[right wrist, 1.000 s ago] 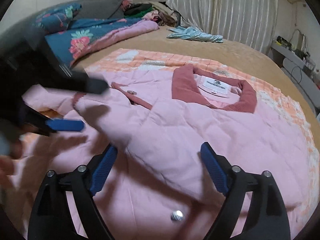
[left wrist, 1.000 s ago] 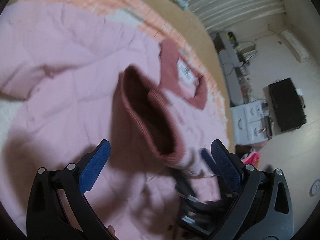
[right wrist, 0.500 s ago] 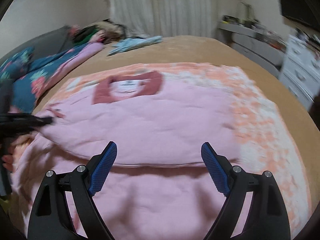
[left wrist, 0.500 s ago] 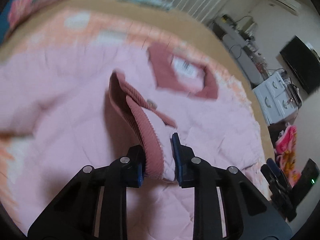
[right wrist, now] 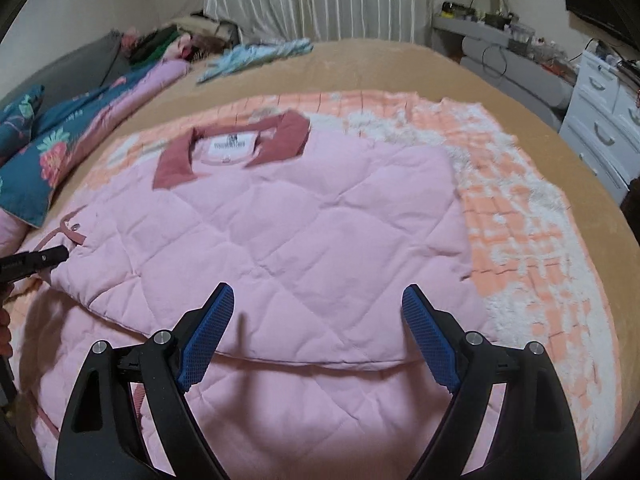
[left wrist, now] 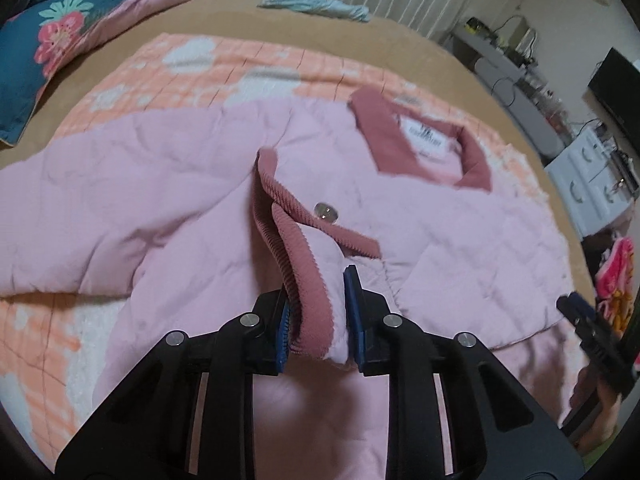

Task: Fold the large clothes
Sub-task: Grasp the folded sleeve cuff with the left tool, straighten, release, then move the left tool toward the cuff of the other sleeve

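The soft, bulky quilted jacket (right wrist: 304, 240) is spread on the bed (right wrist: 360, 64), its ribbed cuff (left wrist: 308, 300) pinched by the left gripper (left wrist: 316, 320) at 6 o'clock, while the right gripper (right wrist: 320, 332) is held agape above the folded edge, judged the best hold.

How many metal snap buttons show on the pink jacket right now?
1: a snap button sits on the ribbed trim of the pink jacket, just beyond the left gripper. Folds may hide others.

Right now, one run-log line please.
left hand-held gripper: shut on sleeve cuff | right hand-held gripper: open, over pink jacket
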Demonstrator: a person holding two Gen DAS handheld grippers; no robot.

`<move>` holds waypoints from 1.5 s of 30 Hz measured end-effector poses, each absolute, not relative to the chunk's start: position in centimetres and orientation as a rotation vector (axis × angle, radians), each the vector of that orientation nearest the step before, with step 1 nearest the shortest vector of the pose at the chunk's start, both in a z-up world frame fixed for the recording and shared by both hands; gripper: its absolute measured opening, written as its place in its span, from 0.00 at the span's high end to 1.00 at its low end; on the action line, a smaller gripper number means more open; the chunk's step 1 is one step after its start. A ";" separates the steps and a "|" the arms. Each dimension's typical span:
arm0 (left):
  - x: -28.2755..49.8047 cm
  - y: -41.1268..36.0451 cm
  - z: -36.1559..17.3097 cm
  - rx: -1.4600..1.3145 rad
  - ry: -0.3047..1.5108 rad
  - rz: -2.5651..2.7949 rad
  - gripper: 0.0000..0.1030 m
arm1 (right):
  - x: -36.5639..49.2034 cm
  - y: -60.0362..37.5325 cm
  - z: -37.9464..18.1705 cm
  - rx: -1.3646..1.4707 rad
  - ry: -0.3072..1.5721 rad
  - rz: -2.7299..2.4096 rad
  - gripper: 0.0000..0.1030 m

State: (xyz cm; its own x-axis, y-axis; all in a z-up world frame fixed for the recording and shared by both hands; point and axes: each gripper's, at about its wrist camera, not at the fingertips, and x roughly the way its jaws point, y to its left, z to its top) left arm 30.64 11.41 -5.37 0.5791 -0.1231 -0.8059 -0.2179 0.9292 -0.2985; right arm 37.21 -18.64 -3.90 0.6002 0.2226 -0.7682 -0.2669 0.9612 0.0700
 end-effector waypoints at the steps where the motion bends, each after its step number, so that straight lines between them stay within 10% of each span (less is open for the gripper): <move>1: 30.6 11.4 -5.6 -0.386 0.961 0.059 0.84 | 37.3 -18.6 -4.1 -0.051 0.896 0.283 0.17; 11: 30.5 10.9 -6.6 -0.347 0.982 0.057 0.73 | 38.1 -18.5 -7.9 -0.092 0.974 0.168 0.14; 22: 27.4 13.7 -3.3 -0.382 0.924 0.054 0.09 | 33.1 -16.8 -2.1 0.019 0.835 0.265 0.05; 45: 18.1 24.8 -1.4 -0.446 0.824 0.328 0.09 | 28.3 -2.8 3.6 -0.127 0.733 0.458 0.04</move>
State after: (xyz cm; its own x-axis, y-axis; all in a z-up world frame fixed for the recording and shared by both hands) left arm 18.15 24.84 -1.38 0.6380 0.1078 -0.7625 -0.4458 0.8590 -0.2516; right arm 28.33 -2.82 3.64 0.6499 0.3580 -0.6704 -0.4452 0.8943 0.0460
